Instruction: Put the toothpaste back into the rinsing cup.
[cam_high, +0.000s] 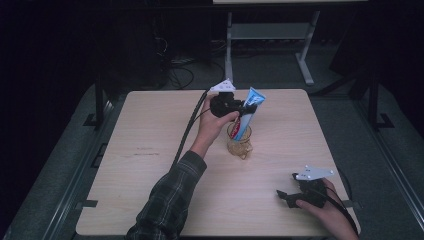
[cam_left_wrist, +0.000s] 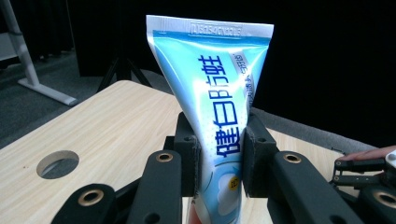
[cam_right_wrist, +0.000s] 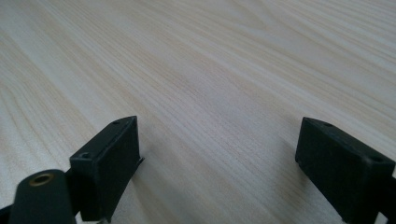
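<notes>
Your left gripper (cam_high: 248, 107) is clamped on the toothpaste tube (cam_high: 248, 117), pads pressed to both flat faces about midway up its length. The tube's long axis runs nearly upright, tilted a little, with the crimped flat end up and toward the far edge of the table (cam_high: 150, 150), and the cap end down inside the amber glass cup (cam_high: 240, 142) that stands near the table's middle. So the cup lies straight below your grip, and what's left, as I read it, is a short drop along the tube's own axis before you let go; keep the tilt small or the lower end could lever against the rim and tip the glass.

Your right gripper (cam_high: 287, 196) rests low at the near right corner, well apart from the cup, jaws spread wide with nothing between them. The left hand is plainly the nearer one.

The left gripper view shows what the high view can't: the pads (cam_left_wrist: 189, 158) squeezing the toothpaste tube (cam_left_wrist: 217, 107) around its blue lettering, and a round hole (cam_left_wrist: 57, 163) in the tabletop. The high view alone gives you the cup and how deep the tube sits in it. The right gripper view shows bare wood grain ahead of its open pads (cam_right_wrist: 112, 163).
</notes>
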